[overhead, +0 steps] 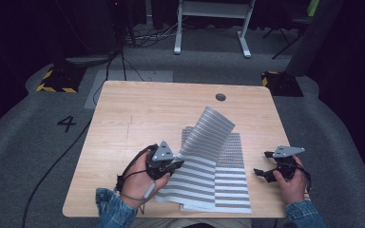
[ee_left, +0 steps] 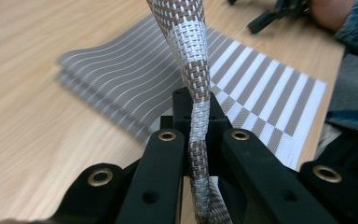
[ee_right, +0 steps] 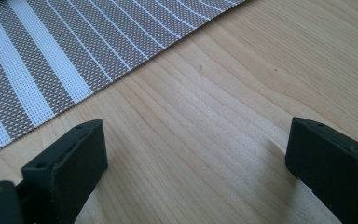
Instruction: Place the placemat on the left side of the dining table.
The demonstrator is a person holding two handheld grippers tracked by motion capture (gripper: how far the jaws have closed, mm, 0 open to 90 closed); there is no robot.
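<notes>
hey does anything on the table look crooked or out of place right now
Yes. The top striped placemat is lifted and curled, pinched edge-on in the left gripper, instead of lying flat on the mat stack. The right gripper is open, beside them.

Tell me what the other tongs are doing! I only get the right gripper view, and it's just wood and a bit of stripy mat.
Observer: The left tongs are shut on the edge of a striped woven placemat, holding it curled up off the table.
Operator: Is that the only mat?
Observer: No. A second placemat lies flat on the wood underneath the raised one.
Operator: So where are my tongs?
Observer: The right tongs are open and holding nothing, just past the flat mat's right edge, near the table's front right corner.
</notes>
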